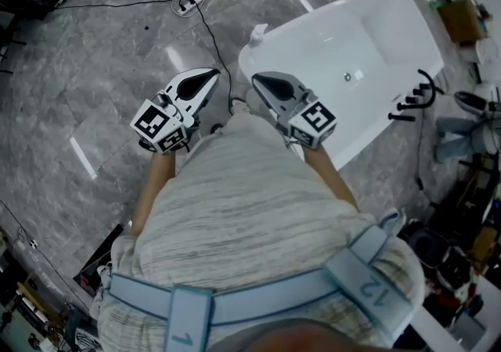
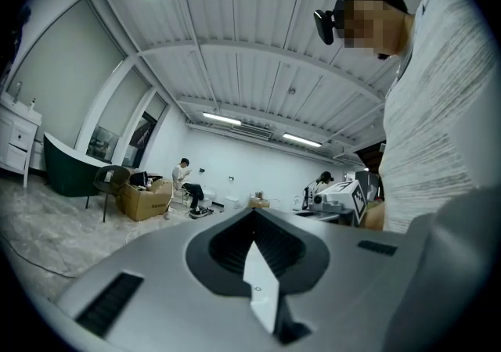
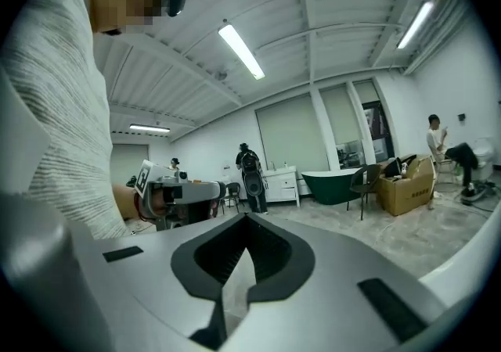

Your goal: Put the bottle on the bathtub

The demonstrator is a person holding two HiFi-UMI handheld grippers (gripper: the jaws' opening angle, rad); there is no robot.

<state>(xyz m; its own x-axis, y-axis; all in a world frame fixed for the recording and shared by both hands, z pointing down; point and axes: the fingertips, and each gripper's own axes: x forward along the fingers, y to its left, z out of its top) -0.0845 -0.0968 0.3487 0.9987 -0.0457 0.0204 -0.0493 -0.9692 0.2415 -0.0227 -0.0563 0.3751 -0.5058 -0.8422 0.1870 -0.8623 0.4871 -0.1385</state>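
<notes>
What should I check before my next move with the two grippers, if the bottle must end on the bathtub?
1. Left gripper free for a grasp: not ok yet. Its jaws are shut with nothing between them, so it must open first.
2. Right gripper free for a grasp: not ok yet. It is shut and empty too.
3. Bottle found: cannot tell. A small white thing stands on the corner of the rim, too small to name.
4. Room on the bathtub: ok. Most of its rim is bare.
5. Floor safe for a step: not ok. A black cable runs across it near the tub's corner.
</notes>
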